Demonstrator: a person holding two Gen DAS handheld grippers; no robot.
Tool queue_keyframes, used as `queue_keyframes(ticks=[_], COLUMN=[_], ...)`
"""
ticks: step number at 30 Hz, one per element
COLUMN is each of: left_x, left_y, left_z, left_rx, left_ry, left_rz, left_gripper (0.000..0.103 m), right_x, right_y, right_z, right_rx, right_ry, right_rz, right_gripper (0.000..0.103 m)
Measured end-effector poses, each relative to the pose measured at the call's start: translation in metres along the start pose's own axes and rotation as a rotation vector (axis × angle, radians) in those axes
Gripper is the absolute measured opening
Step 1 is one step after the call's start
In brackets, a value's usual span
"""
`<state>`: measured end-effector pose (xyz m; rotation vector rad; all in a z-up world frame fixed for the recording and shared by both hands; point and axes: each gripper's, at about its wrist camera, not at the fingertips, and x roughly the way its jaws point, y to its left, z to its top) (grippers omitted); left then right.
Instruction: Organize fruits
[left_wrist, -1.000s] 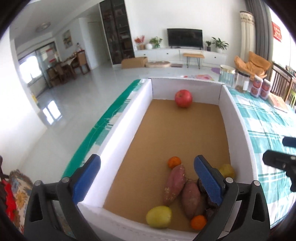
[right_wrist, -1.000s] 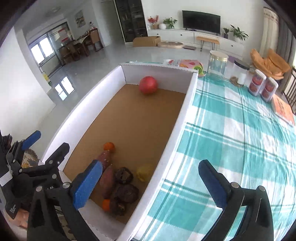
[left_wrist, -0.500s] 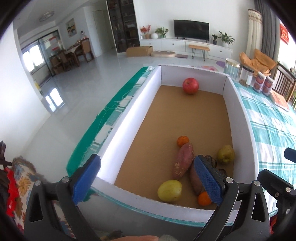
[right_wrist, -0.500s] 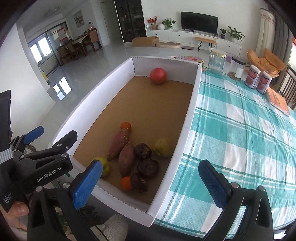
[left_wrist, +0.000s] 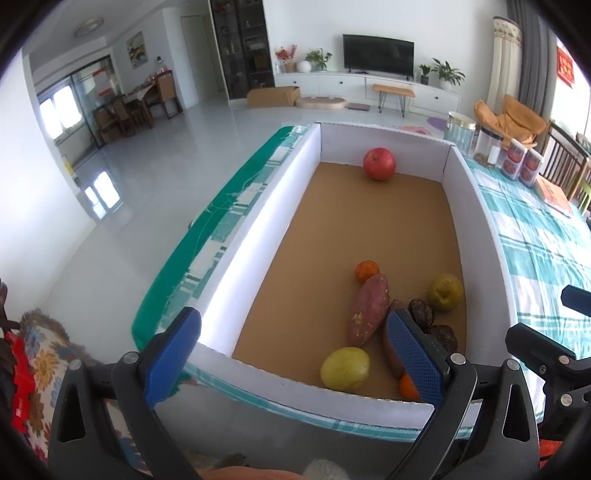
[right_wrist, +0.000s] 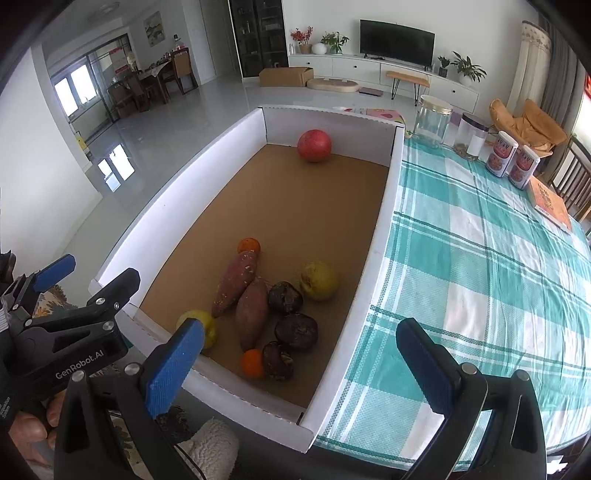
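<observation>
"GenRobot.AI" on left gripper body.

Worktop covered with teal-and-white checked cloth. White-walled cardboard box sits on its left part, near edge at the worktop's front. At the far side, right of the box: clear glass jar, dark-lidded jar, two red-labelled cans side by side, orange book lying flat.

Black plastic frames with silver screws are seen on both tongs; blue textured pads are fitted, and "GenRobot.AI" is printed in white.
</observation>
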<state>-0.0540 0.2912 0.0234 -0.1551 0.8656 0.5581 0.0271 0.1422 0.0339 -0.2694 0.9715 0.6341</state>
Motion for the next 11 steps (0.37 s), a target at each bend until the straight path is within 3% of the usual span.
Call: queue_keyframes(ticks=[11], left_x=[-0.0005], left_y=[0.0075], left_z=[-0.0009], left_rx=[-0.012], left_ry=[-0.002], left_rz=[0.015], left_gripper=[0.101], right_x=[0.0012], right_y=[0.0022], right_z=[0.0027], right_rx=[-0.002], right_ry=[-0.006], right_rz=[-0.004], right_gripper=[0.103])
